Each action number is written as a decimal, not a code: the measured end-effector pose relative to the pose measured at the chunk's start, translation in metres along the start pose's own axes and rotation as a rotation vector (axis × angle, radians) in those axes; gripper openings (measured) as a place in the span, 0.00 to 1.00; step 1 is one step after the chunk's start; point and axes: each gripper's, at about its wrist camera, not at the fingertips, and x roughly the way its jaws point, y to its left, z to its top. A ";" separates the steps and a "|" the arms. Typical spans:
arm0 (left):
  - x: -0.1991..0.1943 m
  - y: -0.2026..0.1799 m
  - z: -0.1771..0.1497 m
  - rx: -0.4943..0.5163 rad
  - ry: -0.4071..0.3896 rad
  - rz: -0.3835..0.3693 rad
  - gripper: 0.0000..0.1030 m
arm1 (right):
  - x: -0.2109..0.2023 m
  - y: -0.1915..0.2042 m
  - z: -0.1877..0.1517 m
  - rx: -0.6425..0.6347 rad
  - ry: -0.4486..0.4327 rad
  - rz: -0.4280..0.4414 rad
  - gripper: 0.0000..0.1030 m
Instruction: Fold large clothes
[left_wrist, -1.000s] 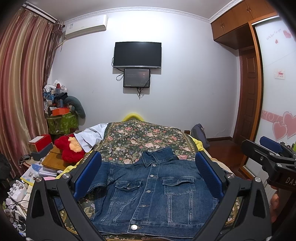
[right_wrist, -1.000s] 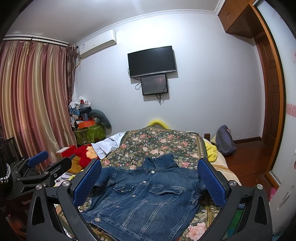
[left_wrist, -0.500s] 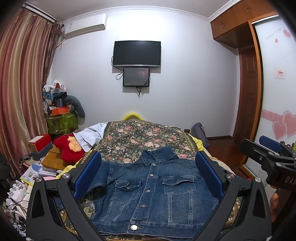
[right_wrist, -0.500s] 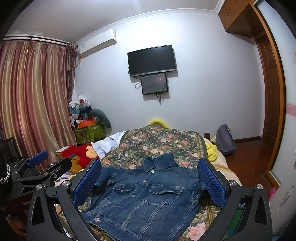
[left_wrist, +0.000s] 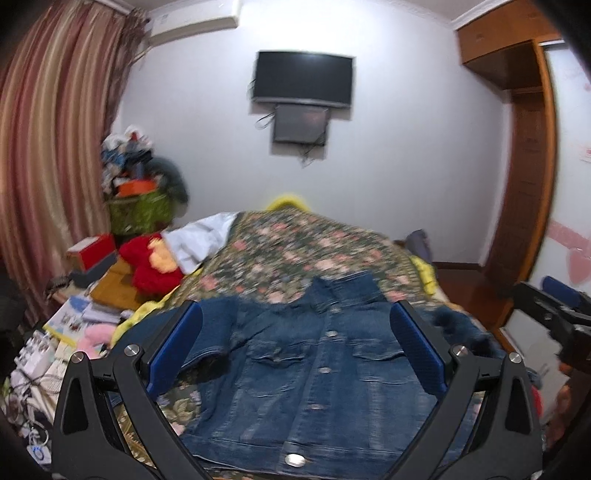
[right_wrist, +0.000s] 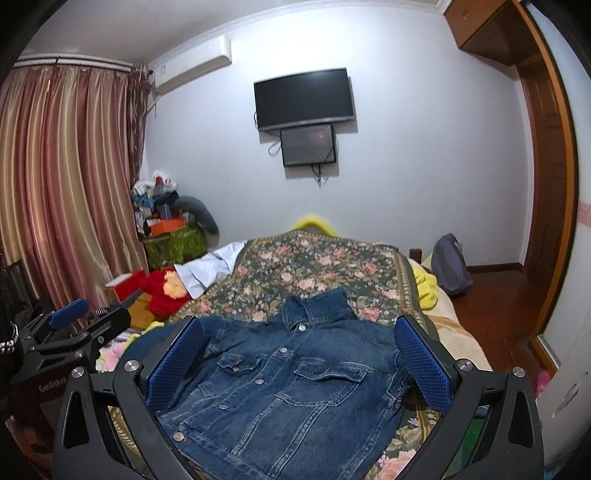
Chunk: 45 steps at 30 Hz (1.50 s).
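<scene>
- Floral bedspread (right_wrist: 317, 269) covers the bed; striped curtains (right_wrist: 62, 192) hang far left.
- One denim jacket (right_wrist: 291, 384) lies flat, near end, buttoned.
- Two screens (right_wrist: 304, 98) on the far wall.
- Left gripper (left_wrist: 295, 354) and right gripper (right_wrist: 299, 362): jaws wide apart, empty, above the jacket.

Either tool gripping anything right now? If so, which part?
Nothing held. Left tool and right tool are both open above the denim jacket, which lies flat on the floral bedspread.
</scene>
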 end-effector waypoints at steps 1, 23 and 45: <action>0.010 0.008 -0.001 -0.009 0.014 0.024 0.99 | 0.012 0.001 0.000 -0.004 0.017 -0.006 1.00; 0.198 0.229 -0.131 -0.550 0.547 0.188 0.99 | 0.309 0.077 -0.040 -0.354 0.465 0.101 1.00; 0.227 0.264 -0.143 -0.684 0.507 0.301 0.24 | 0.452 0.119 -0.121 -0.263 0.962 0.312 1.00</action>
